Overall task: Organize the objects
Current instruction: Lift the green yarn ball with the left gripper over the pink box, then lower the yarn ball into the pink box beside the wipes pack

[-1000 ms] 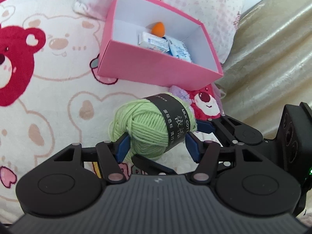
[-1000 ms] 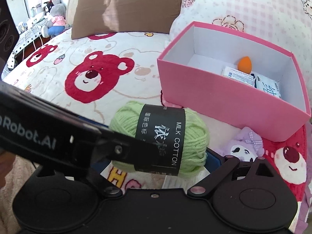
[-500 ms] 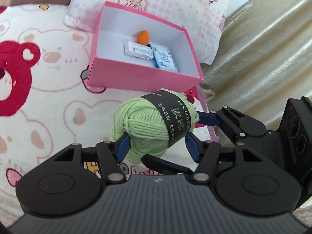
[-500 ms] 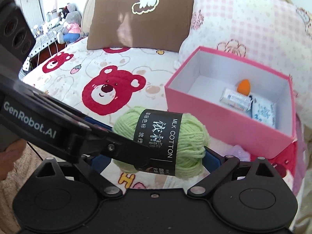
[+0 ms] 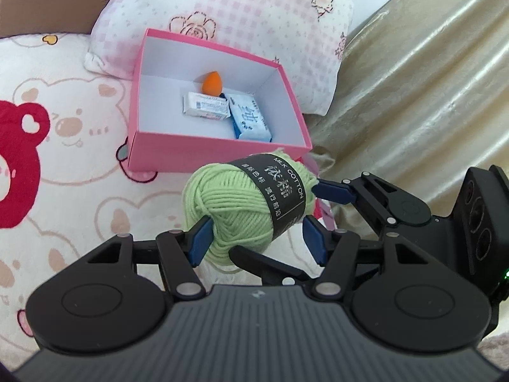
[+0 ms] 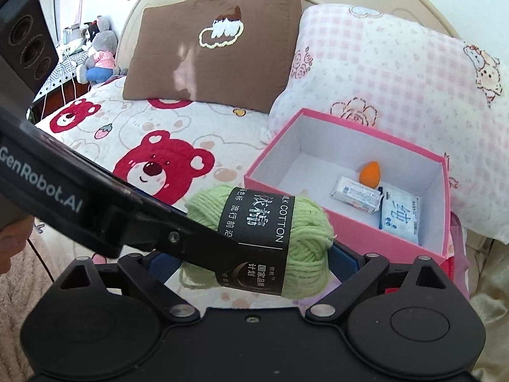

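Green, soft, ribbed yarn ball with a glossy black paper band [image 5: 246,205] is sitting clamped between both grippers, left gripper [image 5: 256,238] and right gripper [image 6: 254,259] each pinching it. Ahead of them, an open pink cardboard box [image 5: 178,151] is lying on bear-print bedding [image 5: 63,159].

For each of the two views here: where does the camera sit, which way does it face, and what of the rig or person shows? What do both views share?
Left wrist: sits on the left hand-held gripper, facing down over the green yarn ball toward the pink box; the right hand-held gripper shows too.
Right wrist: sits on the right hand-held gripper, facing the headboard pillows; the left one crosses the frame.
Shared: yarn ball, box, both grippers.
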`<state>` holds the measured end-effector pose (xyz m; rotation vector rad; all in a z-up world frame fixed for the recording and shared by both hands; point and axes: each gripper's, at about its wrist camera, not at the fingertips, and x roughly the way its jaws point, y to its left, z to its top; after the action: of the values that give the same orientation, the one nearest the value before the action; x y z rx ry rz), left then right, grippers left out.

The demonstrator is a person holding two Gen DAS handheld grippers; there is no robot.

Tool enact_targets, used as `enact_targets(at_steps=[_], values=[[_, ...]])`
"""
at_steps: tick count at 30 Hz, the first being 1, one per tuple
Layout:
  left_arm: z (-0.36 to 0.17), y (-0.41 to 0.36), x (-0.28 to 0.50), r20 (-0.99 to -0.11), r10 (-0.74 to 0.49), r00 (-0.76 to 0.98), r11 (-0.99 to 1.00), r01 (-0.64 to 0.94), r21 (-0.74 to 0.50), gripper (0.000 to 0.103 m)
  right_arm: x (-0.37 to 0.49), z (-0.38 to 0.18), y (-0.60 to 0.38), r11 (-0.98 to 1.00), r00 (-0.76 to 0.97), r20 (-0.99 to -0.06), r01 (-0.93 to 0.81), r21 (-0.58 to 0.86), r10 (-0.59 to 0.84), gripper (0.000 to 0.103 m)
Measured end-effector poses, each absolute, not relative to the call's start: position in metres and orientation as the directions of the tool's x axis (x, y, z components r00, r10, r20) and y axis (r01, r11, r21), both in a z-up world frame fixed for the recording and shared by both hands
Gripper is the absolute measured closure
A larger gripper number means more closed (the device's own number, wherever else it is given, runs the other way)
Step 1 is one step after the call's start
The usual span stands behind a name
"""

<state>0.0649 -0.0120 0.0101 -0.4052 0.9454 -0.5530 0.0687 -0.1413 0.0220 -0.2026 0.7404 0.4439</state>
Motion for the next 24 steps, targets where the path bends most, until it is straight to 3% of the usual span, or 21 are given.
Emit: enact_targets(at_steps=[24], values=[[0.046,-0.038,0.112,-0.647,-0.584,0.491,0.812,0.361,-0.459,0.044,0.097,0.052,-0.146,0.906,0.698,-0.676,-0.41,-0.107,0.236,0.01]])
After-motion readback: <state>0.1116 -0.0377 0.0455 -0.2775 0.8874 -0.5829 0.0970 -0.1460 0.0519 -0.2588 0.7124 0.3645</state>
